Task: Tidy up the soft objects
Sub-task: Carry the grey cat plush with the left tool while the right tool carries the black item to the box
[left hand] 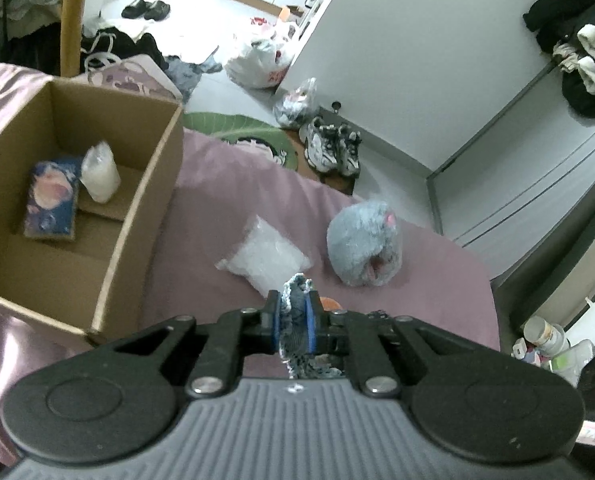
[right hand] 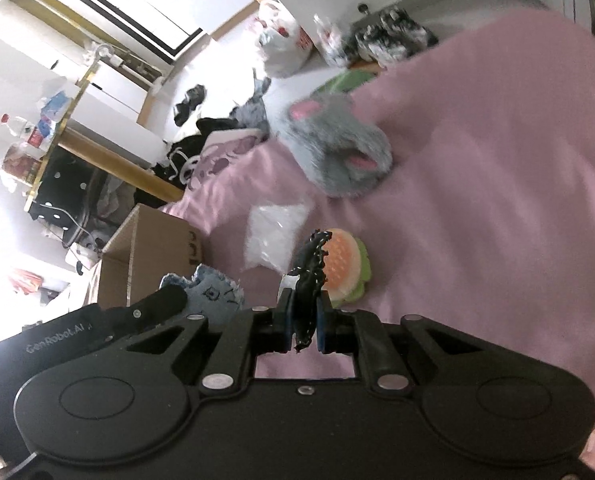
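My left gripper (left hand: 293, 306) is shut on a blue-grey frayed denim piece (left hand: 295, 316), held above the pink bedspread (left hand: 233, 188) just right of an open cardboard box (left hand: 153, 168). In the box lie a blue patterned pouch (left hand: 51, 196) and a small white bag (left hand: 99, 174). On the bed beyond my fingers sit a white plastic packet (left hand: 265, 260) and a grey plush slipper (left hand: 363, 248). My right gripper (right hand: 303, 308) is shut on a black fabric piece with white stitching (right hand: 309, 276). Just behind it lies a burger-shaped plush (right hand: 343, 268).
Sneakers (left hand: 331, 148), plastic bags (left hand: 261, 60) and dark clothes (left hand: 125, 44) litter the floor past the bed's far edge. A green rug (left hand: 241, 128) lies beside the bed. Wardrobe doors stand at the right. Bottles (left hand: 545, 336) sit low on the right.
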A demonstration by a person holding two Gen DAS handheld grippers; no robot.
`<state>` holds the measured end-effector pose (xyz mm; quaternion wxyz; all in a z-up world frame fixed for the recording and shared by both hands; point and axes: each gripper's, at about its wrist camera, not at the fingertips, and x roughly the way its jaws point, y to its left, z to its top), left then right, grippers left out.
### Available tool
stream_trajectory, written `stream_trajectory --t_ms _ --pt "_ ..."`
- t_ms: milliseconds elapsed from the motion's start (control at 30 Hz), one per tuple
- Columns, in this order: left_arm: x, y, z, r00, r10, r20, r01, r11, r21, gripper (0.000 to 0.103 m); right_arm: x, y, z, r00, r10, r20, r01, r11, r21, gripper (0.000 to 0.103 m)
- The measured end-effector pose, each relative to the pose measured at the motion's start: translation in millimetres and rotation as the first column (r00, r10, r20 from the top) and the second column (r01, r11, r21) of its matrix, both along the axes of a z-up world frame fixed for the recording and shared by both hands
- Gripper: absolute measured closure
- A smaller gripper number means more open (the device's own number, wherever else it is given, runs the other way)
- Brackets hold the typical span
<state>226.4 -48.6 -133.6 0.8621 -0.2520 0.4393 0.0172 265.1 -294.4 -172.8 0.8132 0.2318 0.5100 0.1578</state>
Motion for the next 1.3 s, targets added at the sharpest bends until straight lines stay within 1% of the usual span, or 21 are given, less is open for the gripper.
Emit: stream_trajectory --t_ms 133,333,733,1100,1300 --pt "-1.6 13.6 8.1 1.000 0.013 0.019 -0.013 1.000 0.015 0.092 0.5 7.9 14.1 0.999 -0.002 0.041 0.004 1.000 -0.025 0.092" --pt "-3.5 34.9 19.2 0.998 0.035 0.044 -0.037 0.999 0.040 0.092 4.0 29.8 26.8 0.996 0.005 0.086 -0.002 0.999 -0.032 0.092" --pt "-8.1 85.6 27.3 0.993 0.097 0.067 -0.102 0.992 0.070 0.092 13.6 84.7 46.4 0.987 0.060 0.151 -0.056 0.998 -0.029 0.092" --pt "-12.4 137.5 13.8 0.979 0.201 0.044 -0.203 0.977 0.062 0.092 22.9 140.9 57.1 0.976 0.117 0.184 -0.110 0.993 -0.048 0.092" --pt "-15.8 157.4 6.8 0.972 0.234 0.029 -0.235 0.970 0.059 0.092 25.4 171.6 60.2 0.970 0.152 0.192 -0.142 0.988 -0.067 0.092"
